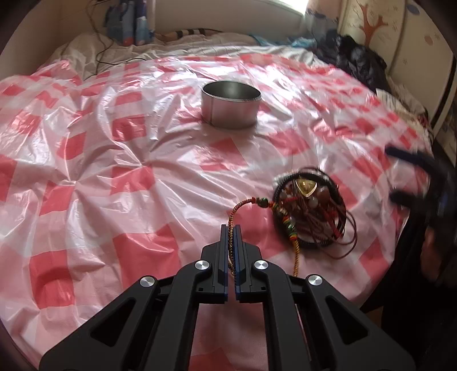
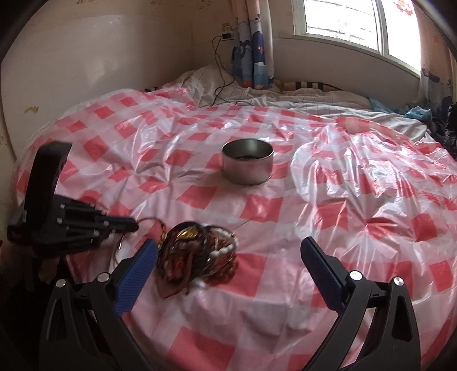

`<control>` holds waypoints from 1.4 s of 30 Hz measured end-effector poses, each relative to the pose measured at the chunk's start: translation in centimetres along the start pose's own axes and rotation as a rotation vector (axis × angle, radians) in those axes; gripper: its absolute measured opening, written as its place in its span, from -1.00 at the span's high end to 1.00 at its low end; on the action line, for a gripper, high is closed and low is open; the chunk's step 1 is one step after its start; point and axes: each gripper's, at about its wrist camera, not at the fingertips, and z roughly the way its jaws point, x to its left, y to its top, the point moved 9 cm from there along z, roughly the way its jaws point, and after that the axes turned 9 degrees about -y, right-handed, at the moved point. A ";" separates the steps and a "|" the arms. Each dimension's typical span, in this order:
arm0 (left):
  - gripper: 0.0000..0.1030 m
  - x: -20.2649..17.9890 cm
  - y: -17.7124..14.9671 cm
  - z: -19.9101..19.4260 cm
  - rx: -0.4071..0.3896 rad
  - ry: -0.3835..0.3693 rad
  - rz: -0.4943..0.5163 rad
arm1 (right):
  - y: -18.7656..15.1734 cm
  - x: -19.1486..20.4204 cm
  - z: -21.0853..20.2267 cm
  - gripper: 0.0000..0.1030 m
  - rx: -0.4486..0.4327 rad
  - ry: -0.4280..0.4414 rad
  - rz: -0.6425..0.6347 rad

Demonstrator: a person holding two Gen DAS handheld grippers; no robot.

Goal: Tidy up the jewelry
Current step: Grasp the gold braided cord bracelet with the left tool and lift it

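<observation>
My left gripper (image 1: 231, 228) is shut on a braided red-and-gold cord necklace (image 1: 238, 206), which runs from between the fingers to a tangled pile of jewelry (image 1: 310, 212) with beads and an amber pendant, just ahead to the right. A round metal tin (image 1: 231, 103) stands open farther back on the bed. In the right wrist view my right gripper (image 2: 228, 248) is open, with the jewelry pile (image 2: 197, 256) beside its left finger (image 2: 137, 271). The tin (image 2: 247, 165) is beyond it, with something dark inside. The left gripper (image 2: 122, 224) shows at the left, shut on the cord.
A red-and-white checked plastic sheet (image 2: 342, 199) covers the bed. A wall (image 2: 100, 57) and window (image 2: 357, 22) stand behind, with a charger cable (image 2: 220, 80). Dark clothes (image 1: 357, 62) lie at the far right. The right gripper (image 1: 414, 177) shows blurred at the right edge.
</observation>
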 end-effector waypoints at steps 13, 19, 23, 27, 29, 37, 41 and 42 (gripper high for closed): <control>0.95 1.1 0.3 -0.6 -0.021 0.037 -0.045 | -1.9 1.5 1.8 -0.84 0.096 0.116 0.057; 0.95 1.4 0.3 -0.6 -0.020 0.039 -0.046 | -2.7 2.2 2.9 -0.12 0.152 0.142 0.054; 0.94 1.3 0.3 -0.6 -0.021 0.039 -0.051 | -3.4 2.7 3.4 0.19 0.192 0.178 0.065; 0.95 1.3 0.2 -0.6 -0.019 0.042 -0.050 | -4.1 3.1 3.8 0.72 0.232 0.244 0.098; 0.95 1.4 0.2 -0.6 -0.020 0.042 -0.050 | -4.2 3.3 3.7 0.86 0.238 0.272 0.111; 0.95 1.4 0.2 -0.6 -0.026 0.044 -0.052 | -3.3 3.0 2.1 0.92 0.191 0.378 0.214; 0.95 1.5 0.3 -0.6 -0.027 0.044 -0.053 | -2.9 2.3 2.0 0.92 0.185 0.395 0.259; 0.95 1.5 0.3 -0.7 -0.029 0.044 -0.053 | -2.7 2.1 1.9 0.92 0.182 0.409 0.277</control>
